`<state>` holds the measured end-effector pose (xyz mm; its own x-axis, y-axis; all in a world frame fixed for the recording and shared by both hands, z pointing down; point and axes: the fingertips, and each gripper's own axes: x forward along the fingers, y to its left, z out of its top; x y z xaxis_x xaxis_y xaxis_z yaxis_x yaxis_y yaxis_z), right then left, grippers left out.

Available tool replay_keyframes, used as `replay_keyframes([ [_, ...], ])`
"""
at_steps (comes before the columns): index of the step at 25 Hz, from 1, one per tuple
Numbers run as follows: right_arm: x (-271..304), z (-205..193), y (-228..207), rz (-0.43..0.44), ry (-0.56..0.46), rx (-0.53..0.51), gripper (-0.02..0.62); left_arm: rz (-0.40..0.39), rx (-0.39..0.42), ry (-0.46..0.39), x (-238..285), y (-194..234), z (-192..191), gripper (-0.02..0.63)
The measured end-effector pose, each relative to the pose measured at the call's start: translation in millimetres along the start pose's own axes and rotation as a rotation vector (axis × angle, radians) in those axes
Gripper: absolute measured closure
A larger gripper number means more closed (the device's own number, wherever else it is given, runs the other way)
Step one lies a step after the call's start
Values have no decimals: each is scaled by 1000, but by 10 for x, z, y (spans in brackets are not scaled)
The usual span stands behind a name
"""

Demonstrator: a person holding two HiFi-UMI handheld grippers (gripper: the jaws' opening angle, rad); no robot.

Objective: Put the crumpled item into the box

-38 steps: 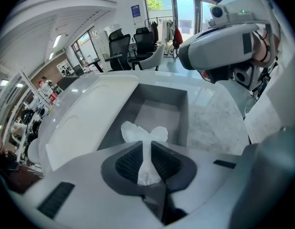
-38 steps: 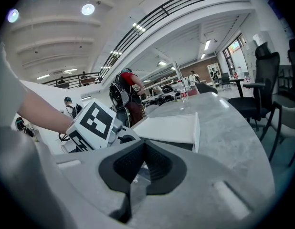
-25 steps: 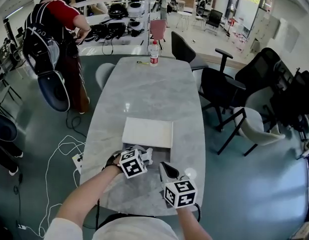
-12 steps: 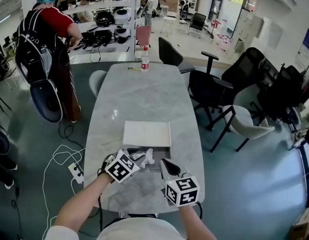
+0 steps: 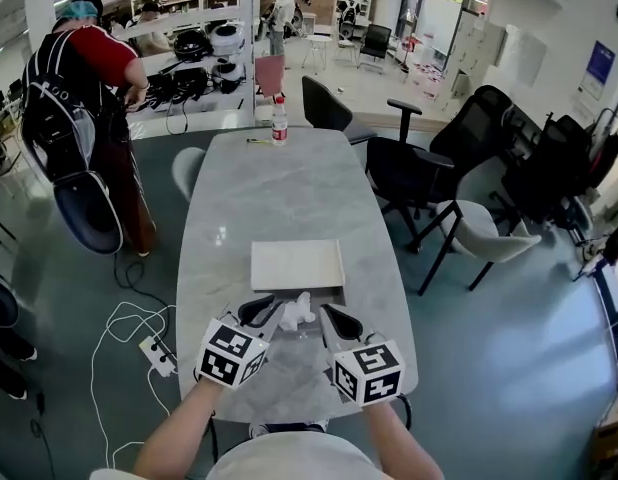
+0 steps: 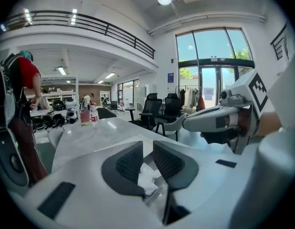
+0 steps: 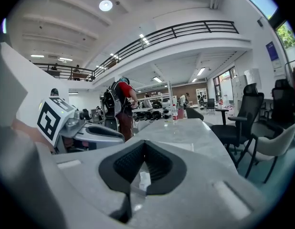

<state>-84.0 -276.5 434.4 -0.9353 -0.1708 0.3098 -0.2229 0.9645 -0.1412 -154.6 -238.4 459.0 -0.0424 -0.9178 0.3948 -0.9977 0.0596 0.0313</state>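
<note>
left gripper (image 5: pixel 271 314): fingers just been closing, now clamped on crumpled item (image 5: pixel 295 312) | right gripper (image 5: pixel 329 317): fingers together on its edge | item raised off desk (image 5: pixel 279 183), just near of box (image 5: pixel 297 265) | ready to carry over

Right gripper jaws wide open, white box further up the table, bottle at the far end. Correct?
One error: the right gripper has its jaws closed together, not wide open, as the right gripper view shows. The white box does lie further up the table, with the bottle at the far end.
</note>
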Motion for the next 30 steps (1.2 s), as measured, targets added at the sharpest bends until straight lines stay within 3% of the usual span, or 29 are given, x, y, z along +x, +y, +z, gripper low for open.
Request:
replay_keyframes([
  [5, -16, 66, 94, -3, -20, 8, 591, 50, -98, -85, -245, 7, 56, 561],
  [10, -30, 69, 135, 2, -22, 41, 591, 83, -140, -79, -293, -5, -6, 580],
  [17, -17, 25, 179, 5, -20, 24, 591, 123, -150, -91, -301, 7, -23, 588],
  [22, -51, 56, 176, -2, -32, 15, 591, 111, -183, -97, -320, -16, -19, 588],
  [30, -52, 67, 162, 6, -35, 18, 591, 108, -172, -89, -278, -62, 18, 588],
])
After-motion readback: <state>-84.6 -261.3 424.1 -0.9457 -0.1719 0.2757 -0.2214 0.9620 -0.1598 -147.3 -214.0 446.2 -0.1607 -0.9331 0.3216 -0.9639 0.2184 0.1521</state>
